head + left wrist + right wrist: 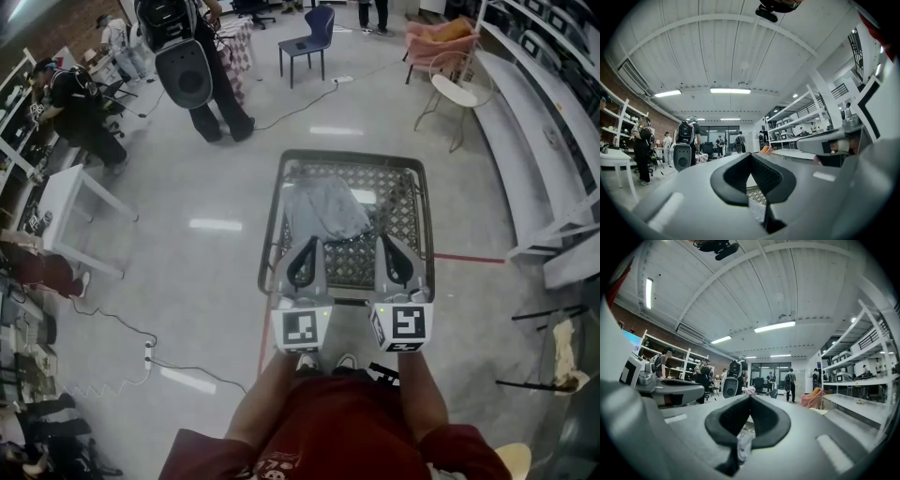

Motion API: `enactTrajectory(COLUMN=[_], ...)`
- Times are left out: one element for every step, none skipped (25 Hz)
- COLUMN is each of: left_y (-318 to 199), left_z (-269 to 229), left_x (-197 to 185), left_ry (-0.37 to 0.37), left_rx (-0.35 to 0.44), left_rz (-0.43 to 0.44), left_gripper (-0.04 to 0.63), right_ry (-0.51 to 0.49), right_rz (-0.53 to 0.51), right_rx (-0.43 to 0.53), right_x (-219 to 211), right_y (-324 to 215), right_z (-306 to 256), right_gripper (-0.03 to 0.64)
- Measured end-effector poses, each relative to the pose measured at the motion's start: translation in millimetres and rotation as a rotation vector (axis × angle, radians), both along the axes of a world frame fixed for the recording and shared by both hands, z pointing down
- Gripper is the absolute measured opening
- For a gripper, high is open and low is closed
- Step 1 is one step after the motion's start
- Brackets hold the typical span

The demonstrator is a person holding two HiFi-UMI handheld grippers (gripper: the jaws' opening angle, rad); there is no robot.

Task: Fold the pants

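Note:
Grey pants [323, 208] lie crumpled in the far left part of a wire-mesh cart [273, 225] in front of me. My left gripper [308, 242] and right gripper [385, 240] are held side by side, level, over the cart's near edge, short of the pants. Both are shut with nothing between the jaws. In the left gripper view the left gripper [751, 155] points across the room with its tips together. The right gripper [750, 397] stands the same way in its own view, and a strip of the grey pants [743, 446] shows through the gap under its pads.
A person with a backpack [192, 66] stands at the far left. A white table [70, 202] is on the left, a blue chair [309, 42] and a pink armchair [436, 37] are beyond. Long white shelves [534, 141] run along the right. Cables [141, 347] cross the floor.

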State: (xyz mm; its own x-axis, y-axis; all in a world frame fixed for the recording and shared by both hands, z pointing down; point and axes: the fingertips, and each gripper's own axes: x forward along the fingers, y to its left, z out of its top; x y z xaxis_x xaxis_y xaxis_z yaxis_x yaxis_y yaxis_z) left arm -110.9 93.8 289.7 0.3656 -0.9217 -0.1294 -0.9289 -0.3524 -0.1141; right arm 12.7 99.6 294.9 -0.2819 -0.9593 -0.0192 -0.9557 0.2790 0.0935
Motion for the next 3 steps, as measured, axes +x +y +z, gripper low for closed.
enactTrajectory(left_y=[1.0, 1.8, 2.6], left_z=[0.9, 1.9, 3.0], left_x=[0.9, 1.9, 2.8], left_ry=[0.0, 0.0, -0.001], left_rx=[-0.004, -0.008, -0.012], left_rz=[-0.001, -0.002, -0.003], left_gripper=[0.005, 0.005, 0.005], right_ry=[0.0, 0.001, 0.002], right_rz=[-0.001, -0.003, -0.004], right_rx=[0.0, 0.0, 0.001], right_x=[0.9, 1.8, 2.7], right_y=[1.1, 2.1, 3.1], right_z=[0.3, 0.6, 1.0], right_gripper=[0.002, 0.002, 0.002])
